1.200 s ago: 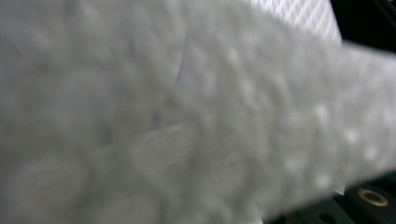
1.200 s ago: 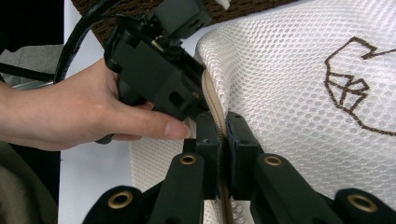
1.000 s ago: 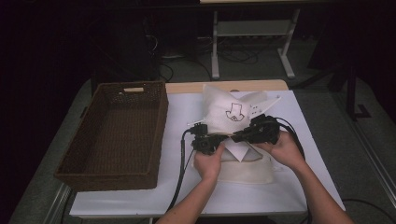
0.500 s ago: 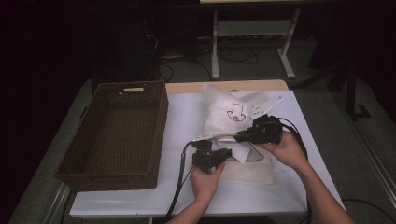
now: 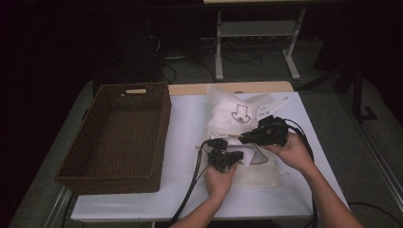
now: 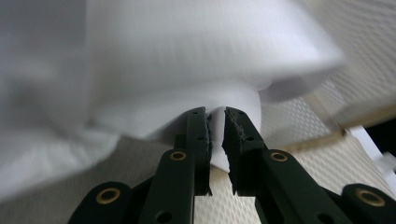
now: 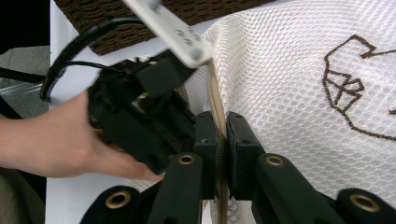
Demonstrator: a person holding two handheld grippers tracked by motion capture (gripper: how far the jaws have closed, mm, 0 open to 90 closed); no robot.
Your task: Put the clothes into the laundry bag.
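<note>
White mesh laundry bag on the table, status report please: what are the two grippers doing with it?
Left gripper shut on white cloth. Right gripper shut on the white mesh laundry bag's beige zipper edge. Brown woven basket stands apart; nothing in the way.

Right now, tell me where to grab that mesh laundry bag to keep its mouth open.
Take the mesh laundry bag by its tan zipper edge, coming in from the opening side, as the right tongs do: that stiff band gives the flat jaws a firm ridge, while the loose mesh would bunch and slip. The left tongs are shut on the white cloth at the opening.
</note>
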